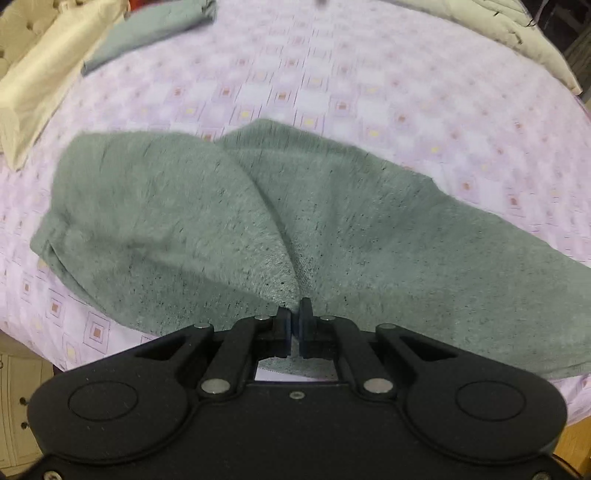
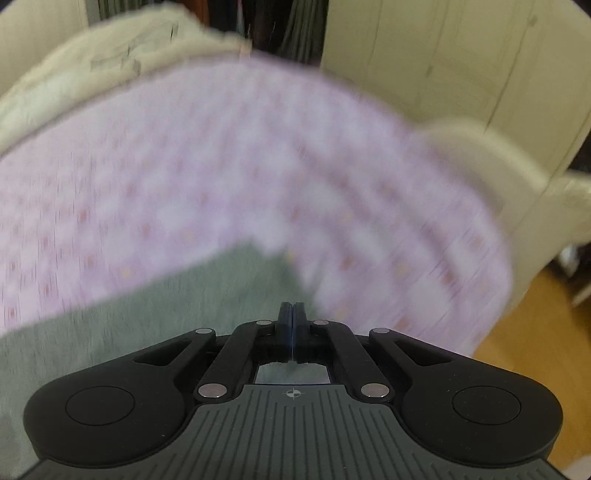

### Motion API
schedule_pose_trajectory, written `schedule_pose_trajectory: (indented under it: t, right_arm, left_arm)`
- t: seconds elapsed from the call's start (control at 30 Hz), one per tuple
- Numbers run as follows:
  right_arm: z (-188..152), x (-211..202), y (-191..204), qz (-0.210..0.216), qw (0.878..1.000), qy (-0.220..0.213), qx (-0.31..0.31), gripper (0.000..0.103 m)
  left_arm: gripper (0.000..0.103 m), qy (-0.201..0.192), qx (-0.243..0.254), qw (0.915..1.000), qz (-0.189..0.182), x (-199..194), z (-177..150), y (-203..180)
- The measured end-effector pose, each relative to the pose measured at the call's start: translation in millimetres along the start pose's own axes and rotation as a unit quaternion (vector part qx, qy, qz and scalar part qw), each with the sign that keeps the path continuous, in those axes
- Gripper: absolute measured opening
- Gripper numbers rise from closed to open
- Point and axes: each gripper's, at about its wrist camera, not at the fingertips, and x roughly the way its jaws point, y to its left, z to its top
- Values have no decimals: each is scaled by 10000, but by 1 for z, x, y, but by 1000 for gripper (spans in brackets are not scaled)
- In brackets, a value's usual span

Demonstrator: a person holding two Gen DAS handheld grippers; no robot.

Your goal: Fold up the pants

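Grey-green fleece pants point(image 1: 229, 221) lie spread on a bed with a lilac patterned sheet point(image 1: 295, 74). One part is folded over the other along a diagonal crease. My left gripper point(image 1: 294, 314) is shut on the near edge of the pants at the crease. In the blurred right wrist view the pants point(image 2: 166, 306) fill the lower left. My right gripper point(image 2: 293, 310) has its jaws together at the pants' edge; whether cloth is pinched between them is hidden.
A folded grey-green garment point(image 1: 147, 33) lies at the far left of the bed, next to a cream pillow point(image 1: 40, 74). A cream quilt point(image 1: 517, 29) lies at the far right. A wardrobe point(image 2: 461, 55) and wooden floor point(image 2: 535, 332) lie beyond the bed's edge.
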Motion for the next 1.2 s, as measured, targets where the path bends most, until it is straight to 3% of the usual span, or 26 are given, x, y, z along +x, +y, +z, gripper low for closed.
schedule_pose_trajectory:
  t: [0.07,0.13,0.23,0.33,0.4,0.47,0.73,0.77,0.8,0.97,1.07,1.2]
  right_arm:
    - [-1,10,-16,6,9995,274,133,0]
    - [-6,25,-25,422,9970,605,219,1]
    - [-9,42,-23,780,9952,584,40,2]
    - [-3,60,-17,997,9926,604,-332,17]
    - [0,71,-11,1134,9903,601,-538,36]
    - [4,83,-7,1249,9875,604,-747,41]
    - [9,111,-3,1502,9774,1208,-864,40]
    - [12,109,-1,1506,9768,1276,-828,25]
    - [15,105,4,1448,9773,1247,-915,6]
    - [30,26,18,1758,9714,323,-1561,6]
    - [23,11,4,1237,9788,153,-1625,6]
    - [-5,76,-15,512,9815,1097,-1483,4]
  left_arm:
    - [4,187,98,9997,123,9,-7,-3]
    - [4,368,39,9990,263,26,-12,-2]
    - [5,491,-73,9980,393,36,-12,0]
    - [5,624,-230,9968,437,43,-4,0]
    - [5,640,-263,9964,488,43,-2,1]
    - [5,637,-275,9962,523,44,0,0]
    - [5,695,-470,9942,676,45,-3,-3]
    - [5,690,-491,9940,692,45,-3,-3]
    - [5,680,-511,9939,708,45,-2,-3]
    - [5,420,-683,9951,571,18,1,0]
    - [5,380,-602,9960,538,15,-3,-3]
    - [5,828,-523,9931,645,46,-15,-10]
